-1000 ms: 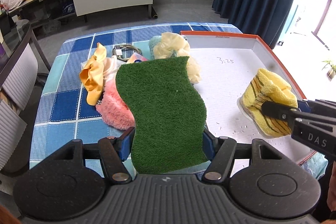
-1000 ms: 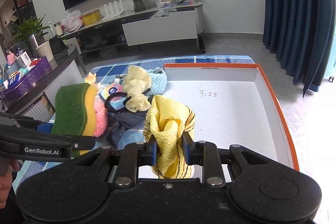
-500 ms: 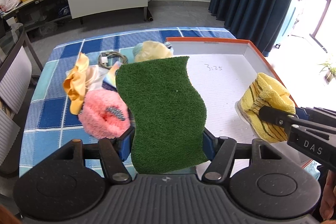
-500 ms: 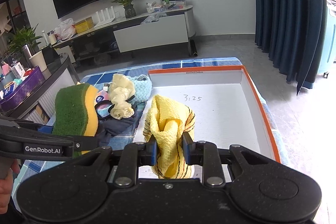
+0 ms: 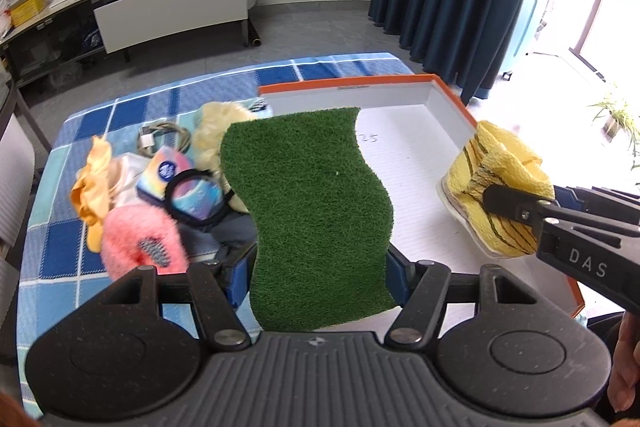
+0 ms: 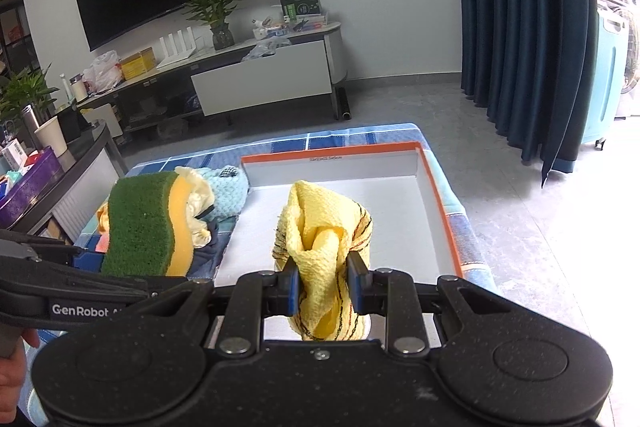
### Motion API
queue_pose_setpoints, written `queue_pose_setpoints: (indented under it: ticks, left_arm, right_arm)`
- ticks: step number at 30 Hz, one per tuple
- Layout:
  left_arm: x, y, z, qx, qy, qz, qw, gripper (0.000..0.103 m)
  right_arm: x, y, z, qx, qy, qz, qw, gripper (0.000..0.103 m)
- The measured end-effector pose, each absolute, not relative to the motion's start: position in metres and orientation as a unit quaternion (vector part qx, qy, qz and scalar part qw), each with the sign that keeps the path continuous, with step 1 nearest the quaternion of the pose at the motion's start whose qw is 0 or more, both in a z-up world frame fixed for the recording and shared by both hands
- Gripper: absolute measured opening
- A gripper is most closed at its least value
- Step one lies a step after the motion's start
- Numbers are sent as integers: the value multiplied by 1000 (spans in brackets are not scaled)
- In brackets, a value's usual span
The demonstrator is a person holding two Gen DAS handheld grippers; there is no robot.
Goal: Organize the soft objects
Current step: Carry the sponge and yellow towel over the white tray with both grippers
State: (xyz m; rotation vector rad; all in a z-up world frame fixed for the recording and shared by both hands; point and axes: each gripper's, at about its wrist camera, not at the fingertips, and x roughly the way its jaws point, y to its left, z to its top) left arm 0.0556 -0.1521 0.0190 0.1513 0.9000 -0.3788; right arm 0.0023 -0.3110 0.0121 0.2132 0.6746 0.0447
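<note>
Unsorted soft pile (image 5: 160,195) sits on bench's left half; left gripper (image 5: 320,267) clamps green sponge (image 5: 312,211) over tray's (image 5: 348,89) left edge, right gripper (image 6: 323,285) pinches yellow cloth (image 6: 324,239) above tray, both staged for drop-off.

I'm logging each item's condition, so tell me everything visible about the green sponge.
The green sponge is a wavy-edged scouring pad: a coarse dark green abrasive face bonded to a thick yellow foam layer, seen edge-on from the right wrist. It looks clean and undamaged. The left gripper holds it aloft, jaws pressing its two long edges; nothing else touches it. It hangs near the white tray's left edge.
</note>
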Motion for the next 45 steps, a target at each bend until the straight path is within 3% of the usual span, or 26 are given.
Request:
queue_pose_setpoints:
  ticks: [45]
  left_arm:
    - [94,-207,-5,107,447,-197,866,66]
  right_arm:
    - [59,-340,2,97,349,2,932,31]
